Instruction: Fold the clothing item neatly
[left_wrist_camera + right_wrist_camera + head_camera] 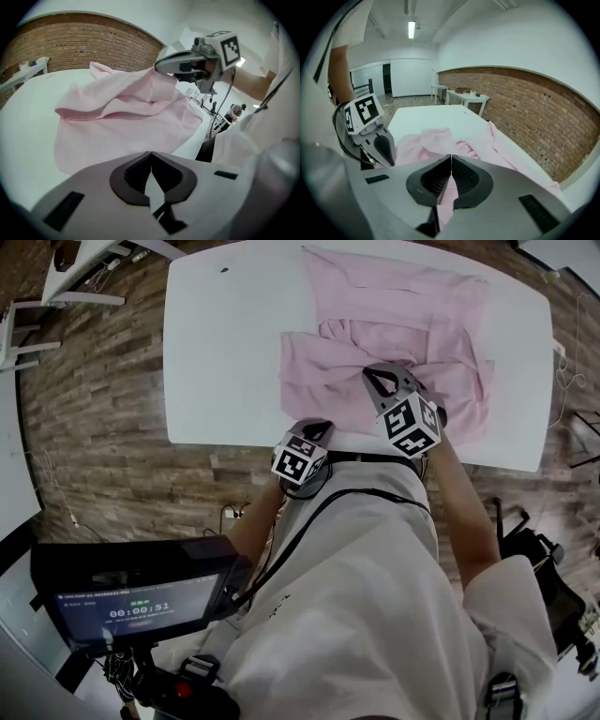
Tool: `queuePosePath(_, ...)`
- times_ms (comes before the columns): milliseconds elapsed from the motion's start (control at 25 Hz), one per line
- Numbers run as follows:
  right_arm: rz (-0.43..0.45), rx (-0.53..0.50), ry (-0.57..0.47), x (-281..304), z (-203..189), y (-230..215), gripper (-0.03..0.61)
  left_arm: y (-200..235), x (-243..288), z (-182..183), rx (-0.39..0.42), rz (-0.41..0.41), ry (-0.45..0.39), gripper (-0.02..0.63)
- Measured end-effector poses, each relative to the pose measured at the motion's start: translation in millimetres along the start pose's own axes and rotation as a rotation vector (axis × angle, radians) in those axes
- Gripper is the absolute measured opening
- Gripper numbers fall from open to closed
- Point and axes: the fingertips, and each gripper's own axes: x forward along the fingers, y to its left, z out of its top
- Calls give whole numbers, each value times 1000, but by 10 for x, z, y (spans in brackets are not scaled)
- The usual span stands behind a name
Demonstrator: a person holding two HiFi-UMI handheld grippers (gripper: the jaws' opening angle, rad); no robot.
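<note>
Right gripper view: right gripper [451,158] clamped on a pinch of pink shirt [394,315] heaped at one o'clock on the table [225,362], left gripper [151,157] closed empty at seven, so a one-sided pull could drag it crooked.

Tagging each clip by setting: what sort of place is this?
Probably an indoor workroom or lab, not a home: a large white table with a pink garment, more tables along a brick wall, and a strip light overhead.

Rumpled pink garment [394,334] on white table [225,352], right gripper [377,377] over it, left gripper [315,430] at near edge.
</note>
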Motion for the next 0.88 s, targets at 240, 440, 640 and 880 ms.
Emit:
queuePosePath(240, -52, -88, 9, 299, -20, -985, 11, -76, 15, 79, -22, 40, 31, 5)
queuePosePath(440, -39, -147, 57, 891, -89, -1460, 11, 87, -138, 360, -67, 70, -44, 3)
queuePosePath(640, -21, -170, 92, 1170, -550, -1844, 11, -22, 33, 759, -96, 121, -90, 3)
queuePosePath(880, -80, -226, 112, 1334, -656, -2049, 11, 189, 57, 898, -98, 193, -93, 3)
